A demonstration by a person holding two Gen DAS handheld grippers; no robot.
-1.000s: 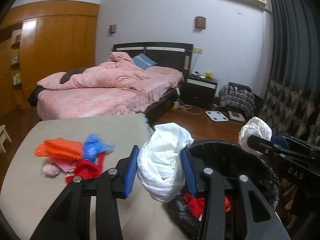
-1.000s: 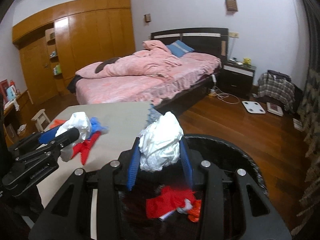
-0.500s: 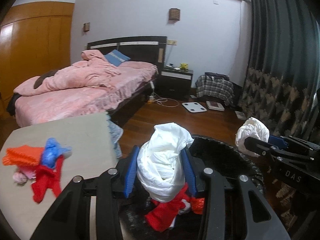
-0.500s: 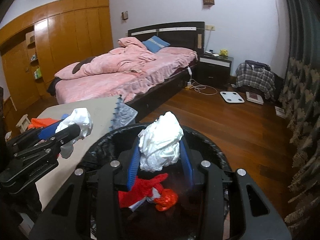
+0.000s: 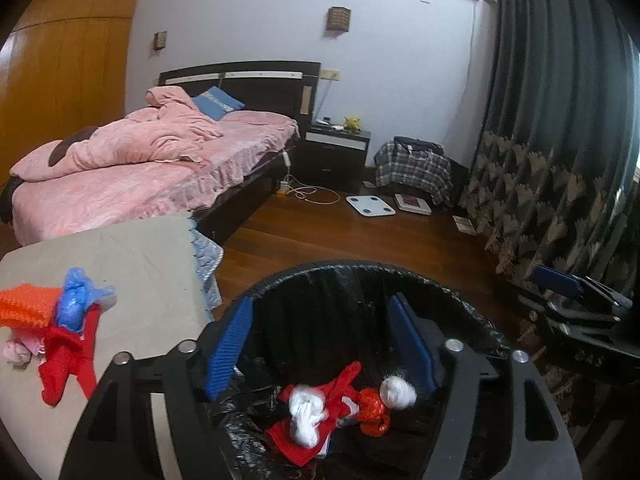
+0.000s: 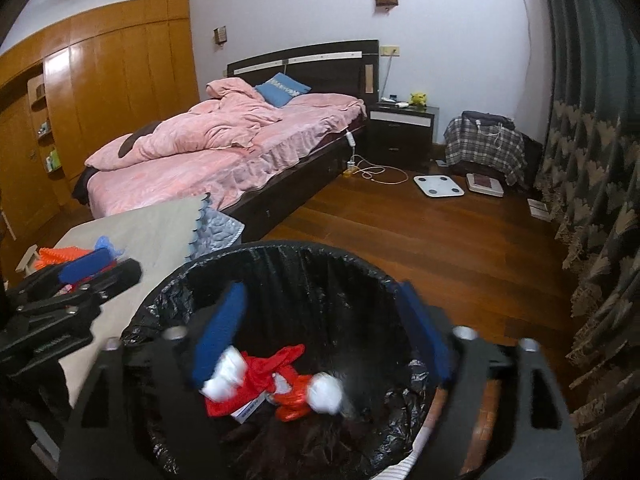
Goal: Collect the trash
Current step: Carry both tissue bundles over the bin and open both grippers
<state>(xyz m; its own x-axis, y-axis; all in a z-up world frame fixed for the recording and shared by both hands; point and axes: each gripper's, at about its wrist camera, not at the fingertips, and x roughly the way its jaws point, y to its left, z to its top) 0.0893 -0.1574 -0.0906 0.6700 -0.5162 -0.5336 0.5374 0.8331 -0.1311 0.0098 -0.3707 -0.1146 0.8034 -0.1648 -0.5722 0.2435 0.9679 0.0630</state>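
A bin with a black liner (image 5: 360,270) (image 6: 280,249) stands below both grippers. My left gripper (image 5: 320,344) hangs over it with its jaws opening and nothing between the blue pads. My right gripper (image 6: 322,332) is also over the bin, jaws opening and empty. Two white crumpled wads (image 5: 306,416) (image 5: 396,392) lie in the bin on red scraps (image 5: 340,392); the right wrist view shows the wads (image 6: 226,374) (image 6: 326,394) blurred. On the beige table (image 5: 132,264) lie an orange piece (image 5: 24,308), a blue bag (image 5: 74,304), a red piece (image 5: 68,352) and a pink wad (image 5: 18,354).
A bed with pink bedding (image 5: 132,168) stands behind the table. A dark nightstand (image 5: 336,152), a white scale (image 5: 370,205) on the wood floor, a plaid-covered bag (image 5: 414,168) and a dark patterned curtain (image 5: 540,184) lie to the right.
Both grippers swung from the table side to over the bin, then opened. The two white wads they held dropped out and now lie in the bin.
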